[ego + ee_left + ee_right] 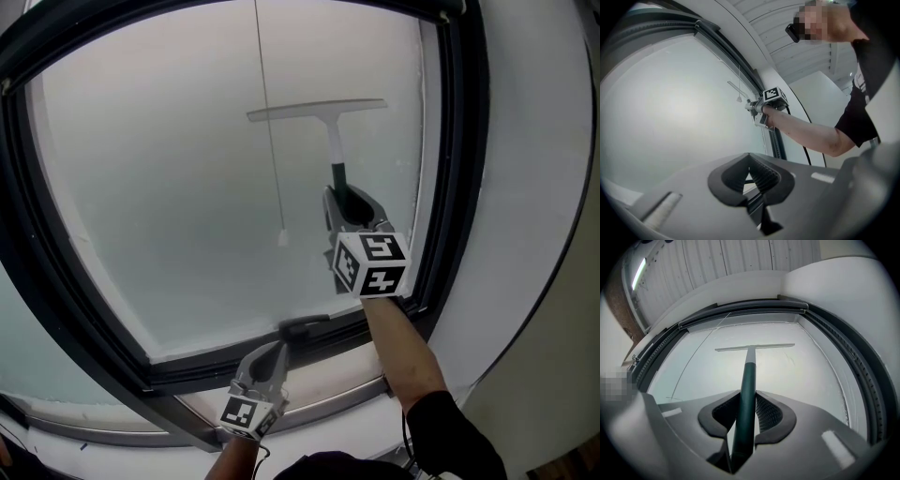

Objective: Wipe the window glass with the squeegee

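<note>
Window glass (169, 216) is hazy all over, no clean strip visible (wiping looks barely begun, most left). Squeegee (319, 111) blade sits against the upper pane, right of centre. Right tongs (342, 192) are clamped on its dark handle. Left tongs (281, 342) are closed on nothing, low by the bottom frame (187, 370).

The right tool (343, 197) and the left tool (280, 345) are pale grey moulded shells, and at the 6 o'clock end of each in the head view sits a white marker cube (372, 264) printed with black squares. In the tools' own views the jaws are smooth dark grey, with finely ribbed black pads (767, 415) set in a rounded V-shaped recess. The person wears a black short sleeve (860, 119), and a thin black cable (805, 150) hangs at 5 o'clock from the right tool
</note>
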Available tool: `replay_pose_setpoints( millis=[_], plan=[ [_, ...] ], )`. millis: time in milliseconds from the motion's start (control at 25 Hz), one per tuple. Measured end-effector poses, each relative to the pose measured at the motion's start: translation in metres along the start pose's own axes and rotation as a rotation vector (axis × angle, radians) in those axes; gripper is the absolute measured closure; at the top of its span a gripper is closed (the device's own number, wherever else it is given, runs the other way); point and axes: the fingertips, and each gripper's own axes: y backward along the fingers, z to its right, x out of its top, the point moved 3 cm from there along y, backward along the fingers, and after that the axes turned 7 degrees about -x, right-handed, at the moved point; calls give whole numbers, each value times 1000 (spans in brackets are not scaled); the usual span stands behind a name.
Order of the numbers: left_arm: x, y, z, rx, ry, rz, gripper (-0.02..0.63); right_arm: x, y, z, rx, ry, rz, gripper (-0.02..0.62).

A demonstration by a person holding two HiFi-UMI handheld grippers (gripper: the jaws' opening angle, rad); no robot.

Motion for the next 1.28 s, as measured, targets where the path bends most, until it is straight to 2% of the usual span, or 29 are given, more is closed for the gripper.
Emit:
replay_pose_setpoints(
  millis=[800,1280],
  plan=[
    [-14,10,9,33,24,-39,607,-43,24,3,9,-21,-63,503],
    [-17,13,20,42,66,-22,607,-64,45,4,12,-43,-100,503]
  ],
)
